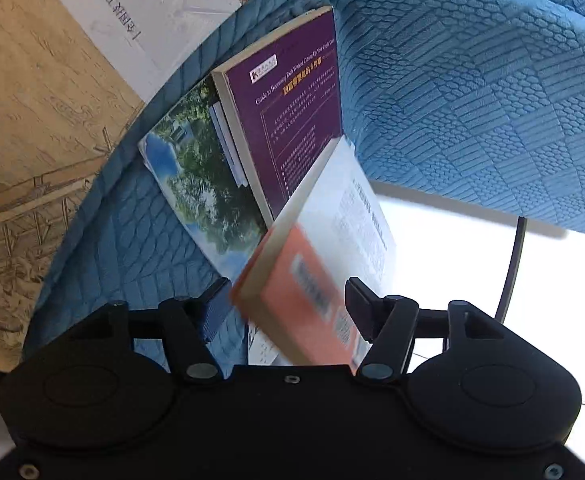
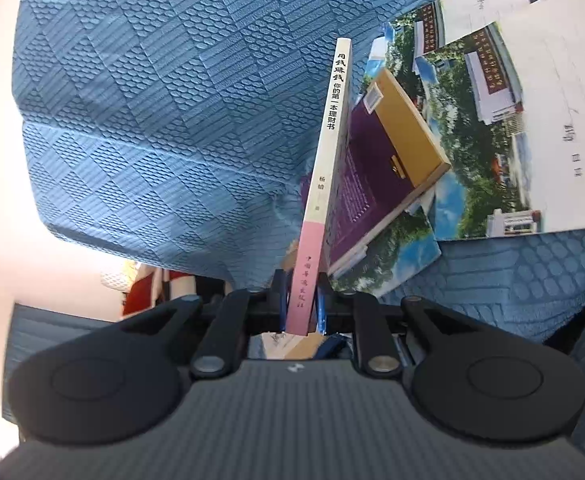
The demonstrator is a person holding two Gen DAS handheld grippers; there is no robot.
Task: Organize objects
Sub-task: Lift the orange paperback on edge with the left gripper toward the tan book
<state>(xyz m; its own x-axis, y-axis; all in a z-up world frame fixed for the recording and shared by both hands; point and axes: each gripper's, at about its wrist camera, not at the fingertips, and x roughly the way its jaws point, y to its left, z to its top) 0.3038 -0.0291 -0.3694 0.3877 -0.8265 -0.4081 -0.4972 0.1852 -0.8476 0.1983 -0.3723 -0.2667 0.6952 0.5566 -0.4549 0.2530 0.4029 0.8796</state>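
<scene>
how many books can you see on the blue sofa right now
3: white-and-pink book clamped in the right gripper, purple book leaning beside it, yellow book on the purple one. Others may hide beneath the booklets.

Sofa cover [image 2: 152, 120]: blue, quilted geometric weave. Upright book [image 2: 328, 160]: white spine, black characters, pink foot. Second book [image 1: 292, 120]: purple, gold text. Booklet [image 1: 208, 184]: green trees, blue sky.

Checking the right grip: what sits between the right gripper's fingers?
The white-and-pink book, spine toward the camera, sits clamped between the right gripper fingers in the right wrist view.
</scene>
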